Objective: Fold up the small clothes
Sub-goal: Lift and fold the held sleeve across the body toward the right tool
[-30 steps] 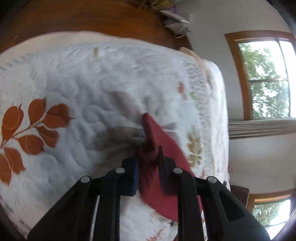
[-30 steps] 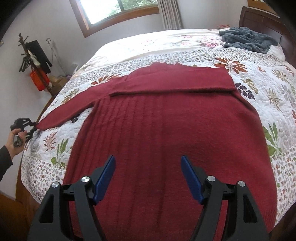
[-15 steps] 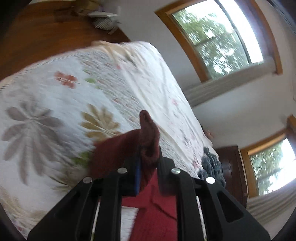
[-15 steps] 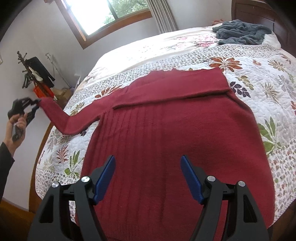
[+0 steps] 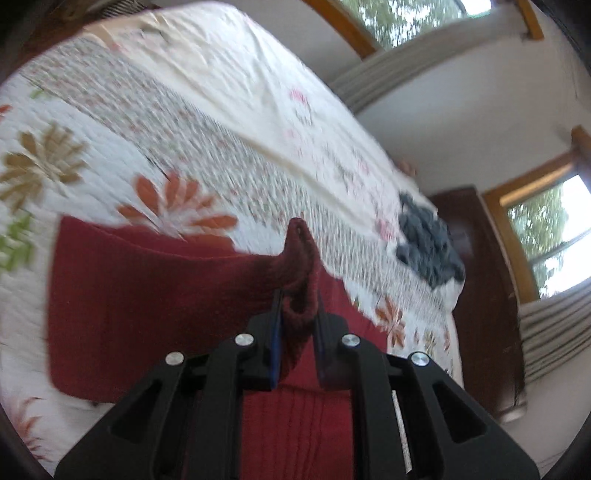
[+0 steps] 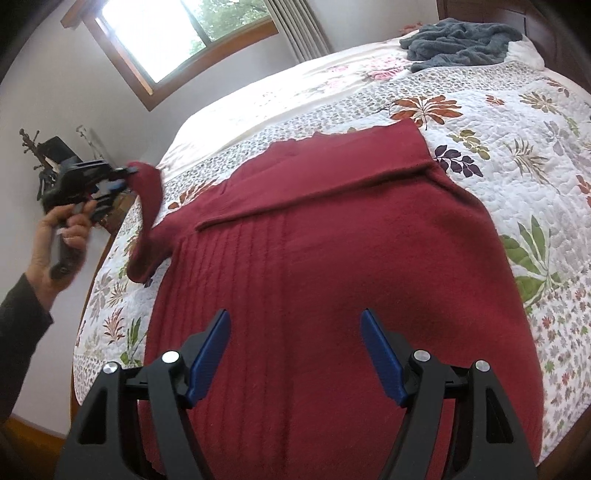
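A dark red knit sweater [image 6: 332,266] lies spread on the bed, one sleeve folded flat across its top. My left gripper [image 5: 297,295] is shut on the cuff of the other sleeve [image 5: 147,295] and holds it up in the air. In the right wrist view that left gripper [image 6: 122,177] sits at the far left in a hand, with the sleeve [image 6: 147,206] hanging from it to the sweater's shoulder. My right gripper [image 6: 295,354] is open above the sweater's lower part, nothing between its blue pads.
The bed carries a white floral quilt [image 6: 517,122]. A grey-blue crumpled garment [image 6: 461,40] lies at the far head end by the dark wooden headboard [image 5: 476,258]. Windows [image 6: 177,33] and curtains line the walls. A stand with dark items [image 6: 48,155] is at left.
My left gripper has lifted the sleeve cuff off the quilt and carried it up and inward toward the sweater's body. The right gripper has stayed open, drifting slightly.
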Action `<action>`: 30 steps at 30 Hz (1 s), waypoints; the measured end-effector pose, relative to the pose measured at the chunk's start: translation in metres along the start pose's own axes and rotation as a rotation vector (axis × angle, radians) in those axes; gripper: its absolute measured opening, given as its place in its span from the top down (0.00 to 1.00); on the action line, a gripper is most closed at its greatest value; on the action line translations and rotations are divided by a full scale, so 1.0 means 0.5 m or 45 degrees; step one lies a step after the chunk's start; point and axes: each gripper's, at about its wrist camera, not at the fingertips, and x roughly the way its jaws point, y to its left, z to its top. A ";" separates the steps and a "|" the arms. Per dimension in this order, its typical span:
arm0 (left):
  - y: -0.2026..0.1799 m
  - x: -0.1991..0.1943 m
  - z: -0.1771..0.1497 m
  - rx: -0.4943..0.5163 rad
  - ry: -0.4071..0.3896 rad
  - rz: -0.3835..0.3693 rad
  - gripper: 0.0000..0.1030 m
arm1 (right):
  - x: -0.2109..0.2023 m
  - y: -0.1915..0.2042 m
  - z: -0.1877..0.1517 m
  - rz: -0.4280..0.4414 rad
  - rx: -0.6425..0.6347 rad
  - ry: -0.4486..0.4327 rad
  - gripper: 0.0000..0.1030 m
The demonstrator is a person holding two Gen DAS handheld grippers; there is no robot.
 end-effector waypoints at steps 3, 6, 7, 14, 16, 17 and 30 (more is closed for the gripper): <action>-0.011 0.104 -0.035 0.013 0.094 0.031 0.88 | 0.005 -0.018 0.014 0.000 0.010 -0.013 0.29; -0.013 0.197 -0.068 0.039 0.183 0.081 0.87 | 0.014 -0.038 0.028 -0.001 0.028 -0.021 0.29; -0.011 0.225 -0.079 0.042 0.222 0.091 0.82 | 0.022 -0.045 0.035 0.009 0.037 -0.016 0.29; 0.027 0.201 -0.123 -0.011 0.190 0.064 0.25 | 0.093 -0.068 0.145 0.237 0.190 0.076 0.21; 0.055 0.148 -0.148 -0.085 0.149 0.008 0.21 | 0.160 -0.056 0.212 0.393 0.253 0.147 0.21; 0.068 0.124 -0.168 -0.103 0.142 0.005 0.21 | 0.200 -0.050 0.238 0.465 0.286 0.203 0.21; 0.197 -0.091 -0.354 -0.302 0.097 -0.021 0.19 | 0.586 0.076 0.359 0.555 0.497 0.670 0.36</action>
